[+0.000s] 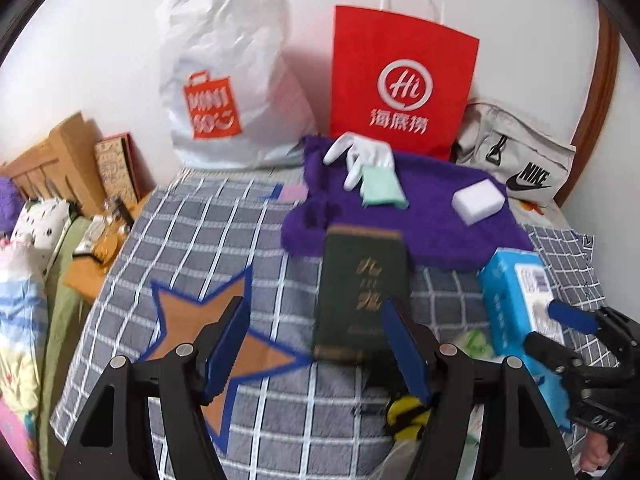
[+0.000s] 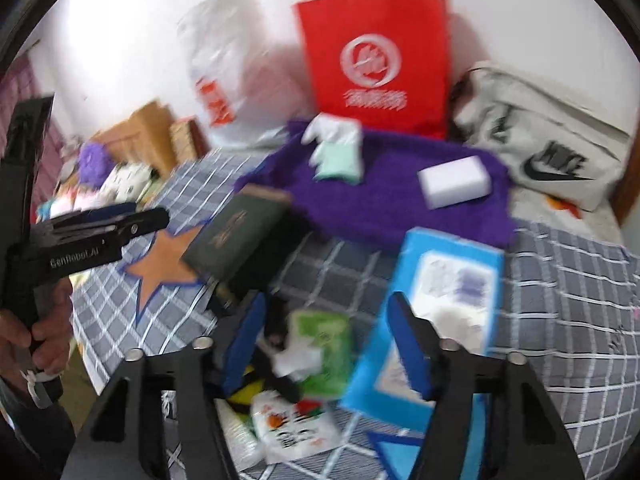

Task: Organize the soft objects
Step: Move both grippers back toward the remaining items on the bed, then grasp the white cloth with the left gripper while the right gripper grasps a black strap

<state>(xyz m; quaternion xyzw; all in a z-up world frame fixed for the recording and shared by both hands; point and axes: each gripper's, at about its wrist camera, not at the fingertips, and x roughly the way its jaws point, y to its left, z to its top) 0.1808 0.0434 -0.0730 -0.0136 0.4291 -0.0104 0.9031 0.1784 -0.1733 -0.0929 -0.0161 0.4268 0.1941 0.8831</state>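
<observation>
Left gripper (image 1: 316, 344) parted and empty above the grey checked bedspread (image 1: 192, 224), beside a dark green book (image 1: 362, 288); right gripper (image 2: 328, 344) likewise parted, pads pressing nothing, hovering over a green tissue pack (image 2: 324, 344) and a blue tissue box (image 2: 436, 300). Farther back, spread on a purple fuzzy towel (image 1: 424, 216): white glove (image 1: 356, 152), mint cloth (image 1: 382, 188), white sponge (image 1: 478, 200). Propped against the wall behind: red paper bag (image 1: 404, 80) and white plastic bag (image 1: 228, 76).

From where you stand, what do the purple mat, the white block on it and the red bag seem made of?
Purple mat: looks like fluffy plush or towel fabric; fuzzy, matte pile.
White block: probably foam sponge; matte, soft-edged, no sheen.
Red bag: apparently stiff paper; flat creased panels, twisted white cord handles.
</observation>
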